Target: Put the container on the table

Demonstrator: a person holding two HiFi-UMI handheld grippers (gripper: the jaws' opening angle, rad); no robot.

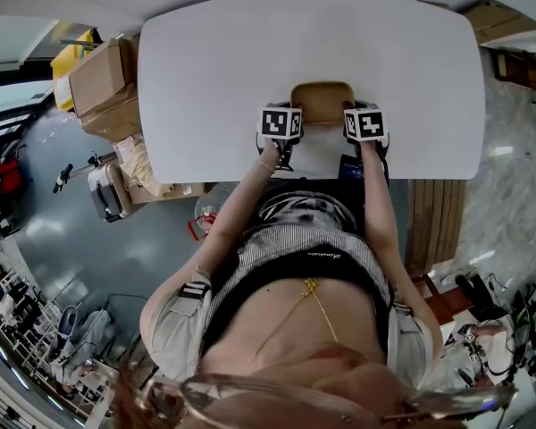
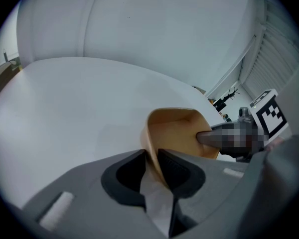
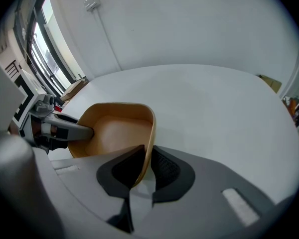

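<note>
Clamping tan container (image 1: 322,103) by opposite walls at table (image 1: 214,79) edge — left hand-held gripper (image 2: 153,159), right hand-held gripper (image 3: 147,166).

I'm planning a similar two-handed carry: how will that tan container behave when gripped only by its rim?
Probably stiff: the container shows no bending where the left claw and right claw pinch opposite rims. Likely light, being empty and thin-walled. Its smooth surface looks slippery, so it might slide or tilt if one pinch loosens.
</note>
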